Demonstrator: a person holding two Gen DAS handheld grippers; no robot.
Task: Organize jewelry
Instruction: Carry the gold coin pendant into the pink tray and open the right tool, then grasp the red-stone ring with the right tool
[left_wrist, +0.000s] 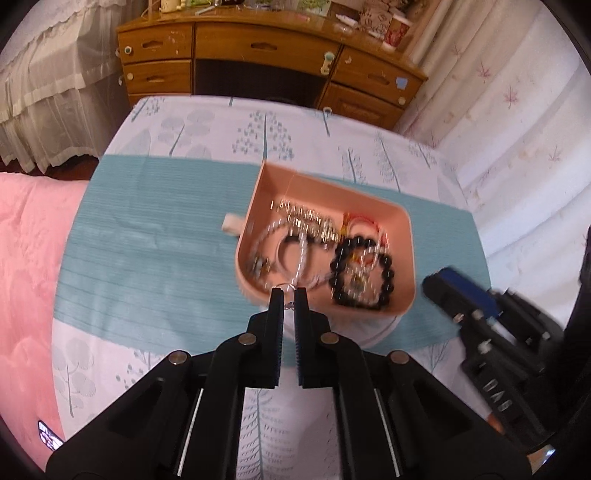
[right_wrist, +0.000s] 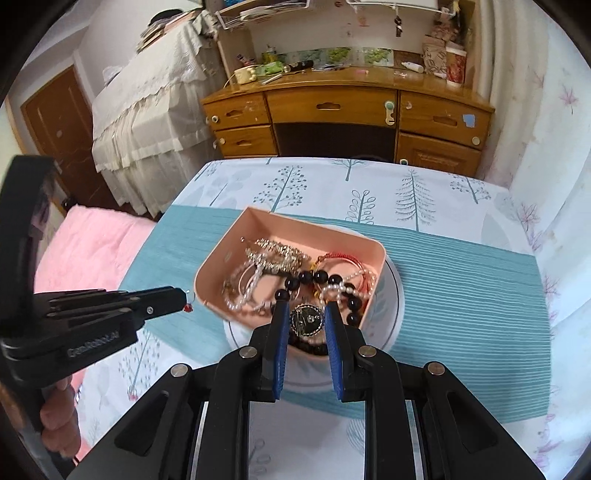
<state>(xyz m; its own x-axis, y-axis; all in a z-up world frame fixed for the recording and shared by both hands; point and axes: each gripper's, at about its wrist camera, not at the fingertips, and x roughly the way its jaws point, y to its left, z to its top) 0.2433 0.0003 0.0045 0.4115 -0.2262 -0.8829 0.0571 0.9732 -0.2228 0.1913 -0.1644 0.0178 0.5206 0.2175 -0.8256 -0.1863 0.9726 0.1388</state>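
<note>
A pink tray (left_wrist: 402, 251) (right_wrist: 236, 236) full of jewelry sits on a white plate (right_wrist: 395, 310) on a teal mat. Inside lie a black bead bracelet (left_wrist: 384, 269) (right_wrist: 317, 277), pearl strands (right_wrist: 251, 284), sparkly pieces (right_wrist: 277, 254) and a red cord bracelet (right_wrist: 347, 258). My left gripper (left_wrist: 289, 295) is shut on a small silver ring-and-chain piece (left_wrist: 287, 288) at the tray's near left rim; the right wrist view shows it (right_wrist: 184, 299) with a red bead hanging. My right gripper (right_wrist: 304, 314) is open over the tray's near edge, around a round dark pendant (right_wrist: 306, 319).
The teal mat (left_wrist: 147, 258) (right_wrist: 461, 280) lies on a tree-print tablecloth (right_wrist: 369, 184). A small white object (left_wrist: 232, 223) sits left of the tray. A pink blanket (left_wrist: 26, 258) is at left, a wooden desk (right_wrist: 351, 110) behind, curtains at right.
</note>
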